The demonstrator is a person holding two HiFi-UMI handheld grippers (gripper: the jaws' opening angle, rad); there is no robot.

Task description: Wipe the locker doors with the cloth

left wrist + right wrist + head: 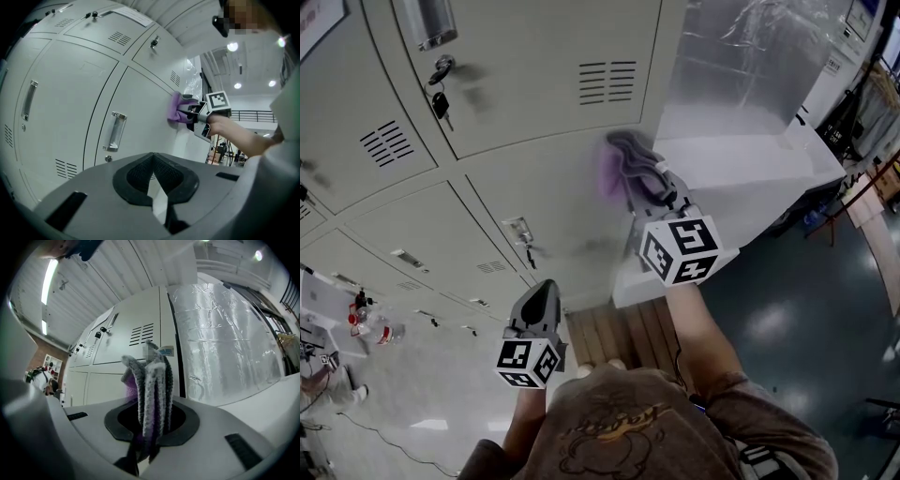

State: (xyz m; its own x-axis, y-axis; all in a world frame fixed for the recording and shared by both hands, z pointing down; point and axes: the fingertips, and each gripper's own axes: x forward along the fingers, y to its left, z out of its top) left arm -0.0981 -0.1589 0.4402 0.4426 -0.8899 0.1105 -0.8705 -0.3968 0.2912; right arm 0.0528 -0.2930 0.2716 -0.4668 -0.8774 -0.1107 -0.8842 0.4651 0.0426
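A purple and grey cloth (pixel 623 164) is pressed against a pale grey locker door (pixel 553 202) near the door's right edge. My right gripper (pixel 654 192) is shut on the cloth. In the right gripper view the cloth (pixel 152 378) stands bunched between the jaws and hides the fingertips. The left gripper view shows the cloth (pixel 177 108) flat on the door, with the right gripper (pixel 191 112) behind it. My left gripper (pixel 540 298) hangs lower and to the left, away from the doors. It (pixel 153 161) is shut with nothing in it.
A key bunch (pixel 441 98) hangs from the upper locker's lock. A metal handle (pixel 114 131) juts from the nearer door. Right of the lockers stands a plastic-wrapped cabinet (pixel 750 66) with a white ledge (pixel 759 173). Wooden slats (pixel 619 333) lie below me.
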